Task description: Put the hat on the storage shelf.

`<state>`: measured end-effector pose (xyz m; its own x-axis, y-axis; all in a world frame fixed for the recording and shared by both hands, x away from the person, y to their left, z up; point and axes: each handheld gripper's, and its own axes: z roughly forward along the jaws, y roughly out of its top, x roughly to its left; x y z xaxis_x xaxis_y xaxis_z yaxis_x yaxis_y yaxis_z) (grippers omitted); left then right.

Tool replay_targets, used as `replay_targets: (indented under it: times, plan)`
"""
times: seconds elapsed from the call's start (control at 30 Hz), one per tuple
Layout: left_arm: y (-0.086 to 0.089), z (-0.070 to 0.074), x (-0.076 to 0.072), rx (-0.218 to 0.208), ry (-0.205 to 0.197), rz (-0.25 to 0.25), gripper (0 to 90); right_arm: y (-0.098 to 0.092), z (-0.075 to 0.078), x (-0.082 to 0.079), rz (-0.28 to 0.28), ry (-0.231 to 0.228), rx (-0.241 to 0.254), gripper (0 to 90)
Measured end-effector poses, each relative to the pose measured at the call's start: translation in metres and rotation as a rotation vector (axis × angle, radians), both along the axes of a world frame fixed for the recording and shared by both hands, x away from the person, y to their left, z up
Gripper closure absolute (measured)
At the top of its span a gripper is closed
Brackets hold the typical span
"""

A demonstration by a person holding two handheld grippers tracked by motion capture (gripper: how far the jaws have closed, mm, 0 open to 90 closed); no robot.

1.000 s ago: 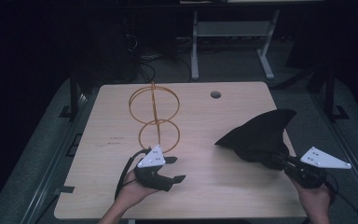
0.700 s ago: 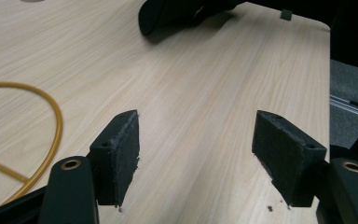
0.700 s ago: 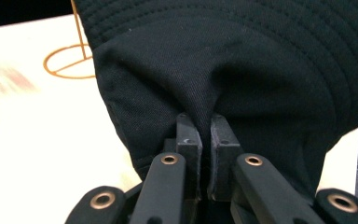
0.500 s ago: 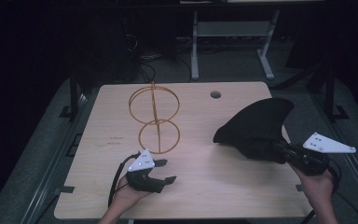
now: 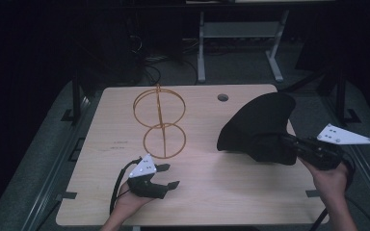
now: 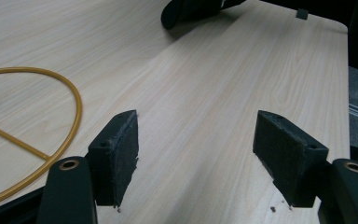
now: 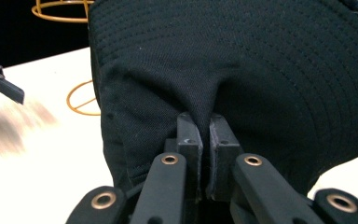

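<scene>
A black cap (image 5: 260, 125) hangs tilted above the right side of the wooden table (image 5: 212, 192), brim raised toward the far side. My right gripper (image 5: 289, 143) is shut on its fabric; in the right gripper view the two pads (image 7: 190, 135) pinch a fold of the cap (image 7: 242, 60). A gold wire stand (image 5: 159, 122) made of two rings on a post stands left of centre. My left gripper (image 5: 168, 176) rests low near the table's front edge, just in front of the stand, open with nothing between its pads (image 6: 116, 149). The stand's base ring (image 6: 51, 102) curves at the left of that view.
A round cable hole (image 5: 222, 97) sits near the table's far edge. Behind the table are a grey metal frame (image 5: 241, 33) and cables on a dark floor. Bare wood lies between the two grippers.
My right gripper has lifted the cap higher off the table, and the brim now points up more. My left gripper slid slightly toward the front edge and stays open.
</scene>
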<state>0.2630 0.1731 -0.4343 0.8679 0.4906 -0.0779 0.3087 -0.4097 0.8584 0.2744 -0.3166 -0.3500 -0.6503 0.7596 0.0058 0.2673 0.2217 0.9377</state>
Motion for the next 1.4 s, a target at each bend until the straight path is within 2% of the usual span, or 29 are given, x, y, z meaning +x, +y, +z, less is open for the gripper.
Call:
replay_targets:
  times: [0.37, 0.47, 0.57, 0.6, 0.7, 0.9, 1.13, 1.37, 1.4]
  plan:
    - [0.0, 0.0, 0.0, 0.02, -0.018, -0.011, 30.8, 0.007, 0.016, 0.009, 0.027, -0.01, 0.016, 85.6]
    - [0.0, -0.001, 0.0, 0.013, -0.009, -0.008, 30.8, 0.01, 0.022, 0.012, 0.038, -0.013, 0.02, 85.6]
    - [-0.001, -0.002, 0.0, -0.019, 0.007, -0.002, 30.8, 0.012, 0.028, 0.013, 0.048, -0.013, 0.034, 85.7]
    - [0.0, -0.002, 0.0, -0.008, 0.004, -0.006, 30.8, 0.013, 0.032, 0.015, 0.053, -0.029, 0.035, 85.8]
    - [0.0, -0.002, 0.001, 0.008, 0.002, -0.015, 30.8, 0.015, 0.037, 0.016, 0.063, -0.035, 0.034, 85.8]
    - [-0.004, -0.002, 0.001, 0.019, -0.006, -0.026, 30.8, 0.025, 0.05, 0.021, 0.097, -0.041, 0.021, 85.8]
    - [-0.004, -0.004, 0.002, 0.022, 0.005, -0.031, 30.8, 0.037, 0.064, 0.027, 0.14, -0.042, 0.041, 85.7]
    - [-0.004, -0.004, 0.002, 0.025, 0.009, -0.033, 30.8, 0.056, 0.082, 0.034, 0.191, -0.043, 0.03, 85.7]
    - [-0.005, -0.005, 0.002, 0.028, 0.012, -0.037, 30.8, 0.062, 0.088, 0.035, 0.204, -0.05, 0.026, 85.7]
